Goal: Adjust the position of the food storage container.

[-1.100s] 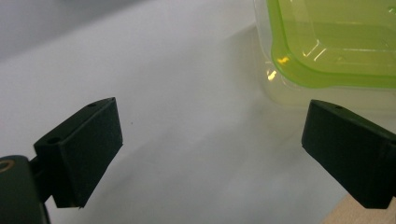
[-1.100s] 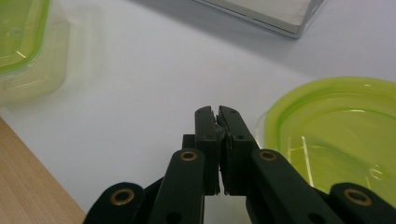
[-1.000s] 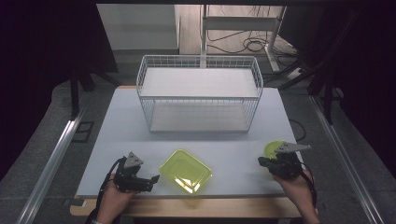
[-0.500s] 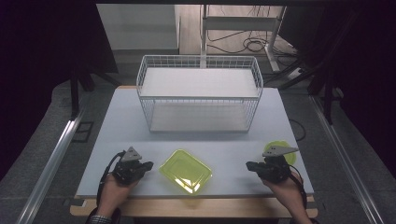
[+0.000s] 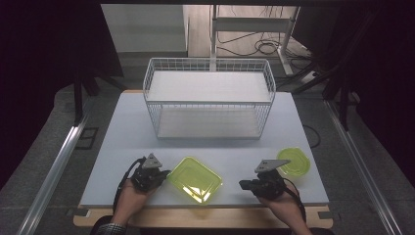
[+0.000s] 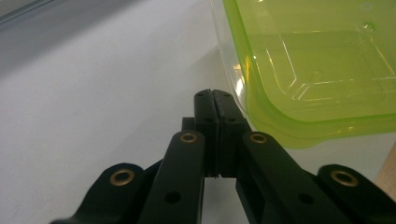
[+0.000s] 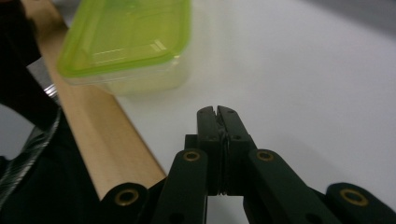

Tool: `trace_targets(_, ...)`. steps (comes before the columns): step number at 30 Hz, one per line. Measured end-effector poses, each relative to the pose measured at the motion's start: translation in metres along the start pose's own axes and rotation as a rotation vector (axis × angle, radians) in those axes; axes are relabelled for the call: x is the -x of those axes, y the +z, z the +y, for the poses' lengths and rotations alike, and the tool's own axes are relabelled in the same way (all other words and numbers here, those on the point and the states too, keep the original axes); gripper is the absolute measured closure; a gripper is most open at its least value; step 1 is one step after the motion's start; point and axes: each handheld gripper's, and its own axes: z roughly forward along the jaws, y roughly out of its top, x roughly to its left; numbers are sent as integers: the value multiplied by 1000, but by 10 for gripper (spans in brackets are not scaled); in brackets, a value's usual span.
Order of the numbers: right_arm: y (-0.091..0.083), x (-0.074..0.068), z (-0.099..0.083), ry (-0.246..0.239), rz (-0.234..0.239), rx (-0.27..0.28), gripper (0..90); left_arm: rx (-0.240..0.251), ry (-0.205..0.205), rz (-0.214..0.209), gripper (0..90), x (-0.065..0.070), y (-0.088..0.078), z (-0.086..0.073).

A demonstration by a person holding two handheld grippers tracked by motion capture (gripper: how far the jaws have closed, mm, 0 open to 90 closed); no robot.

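Observation:
A clear rectangular container with a green lid (image 5: 195, 179) lies near the table's front edge, between my two grippers. My left gripper (image 5: 165, 174) is just left of it, pointing at its corner. In the left gripper view the jaws (image 6: 211, 95) are shut with nothing between them, their tips right beside the container's corner (image 6: 299, 65). My right gripper (image 5: 242, 184) points left at the container from a short way off. Its jaws (image 7: 217, 112) are shut and empty, with the container (image 7: 126, 42) ahead and apart from them.
A round green-lidded container (image 5: 293, 161) sits behind my right hand. A white wire basket rack (image 5: 208, 98) stands across the back of the white table (image 5: 122, 132). The wooden front edge (image 7: 107, 140) runs just below the rectangular container.
My right gripper has moved left, away from the round container and toward the rectangular one. My left gripper has edged right, up to the container's corner.

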Motion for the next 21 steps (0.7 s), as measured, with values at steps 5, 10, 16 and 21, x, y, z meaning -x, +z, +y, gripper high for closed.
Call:
trace_targets(5,16,-13,1,-22,63,-41,877,-14,30,-25,894,10,1,3)
trace_targets(10,24,-19,2,-37,80,-62,877,-27,61,-52,894,21,6,7)
trace_targets(16,25,-14,1,-17,56,-68,877,-30,81,-76,894,28,7,9)
trace_targets(21,23,-4,1,11,28,-55,876,-32,93,-100,888,35,9,10)
